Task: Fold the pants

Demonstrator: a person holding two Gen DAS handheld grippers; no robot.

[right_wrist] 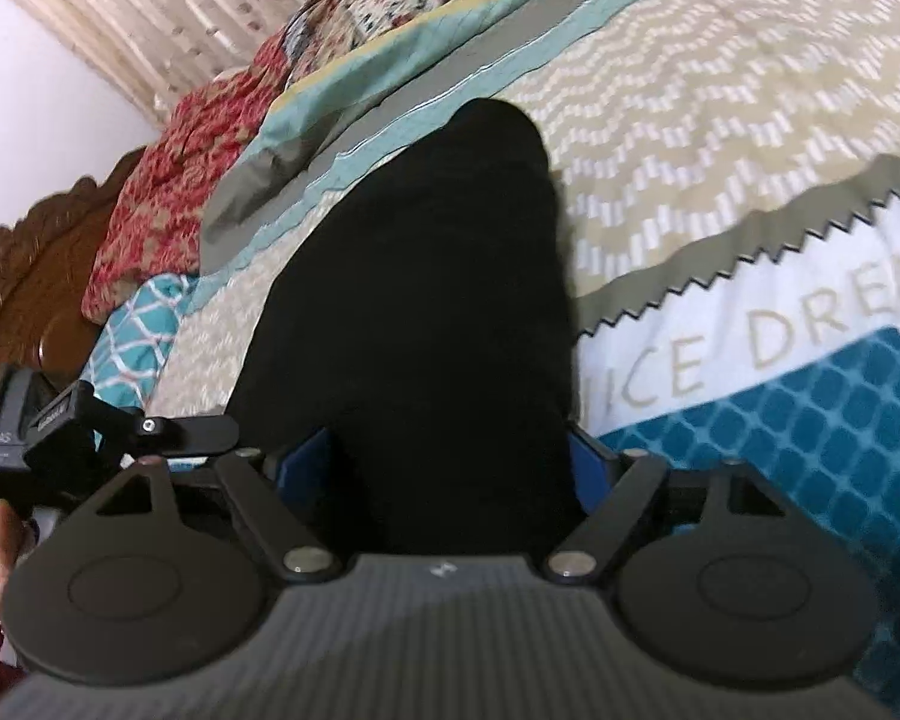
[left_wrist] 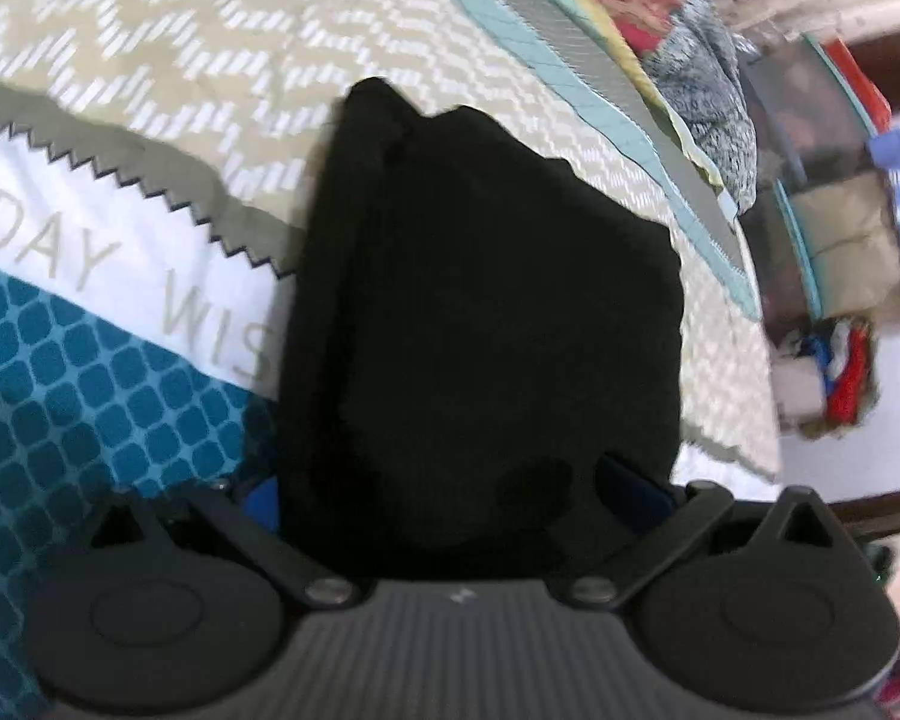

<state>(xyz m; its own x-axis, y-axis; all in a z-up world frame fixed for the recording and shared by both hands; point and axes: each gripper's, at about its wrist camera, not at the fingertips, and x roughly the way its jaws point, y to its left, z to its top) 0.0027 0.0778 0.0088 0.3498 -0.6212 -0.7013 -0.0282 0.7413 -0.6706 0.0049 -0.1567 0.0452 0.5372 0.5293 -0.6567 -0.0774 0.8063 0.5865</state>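
The black pants [left_wrist: 480, 270] lie as a thick folded bundle on the patterned bedspread [left_wrist: 222, 60], running away from both cameras. My left gripper [left_wrist: 444, 480] has the near end of the bundle filling the gap between its blue pads [left_wrist: 633, 483], and the cloth touches both sides. In the right wrist view the pants [right_wrist: 438, 276] likewise fill my right gripper [right_wrist: 453, 450] from one blue pad [right_wrist: 585, 456] to the other. Both pairs of jaws stand wide, pressed on the thick cloth. The fingertips are buried in the black fabric.
Pillows and folded quilts [right_wrist: 168, 180] are piled at the head of the bed by a carved wooden headboard [right_wrist: 24, 276]. A black camera mount [right_wrist: 42, 426] and a hand [right_wrist: 6, 540] sit at the left. Shelves with clutter [left_wrist: 834, 228] stand beyond the bed's edge.
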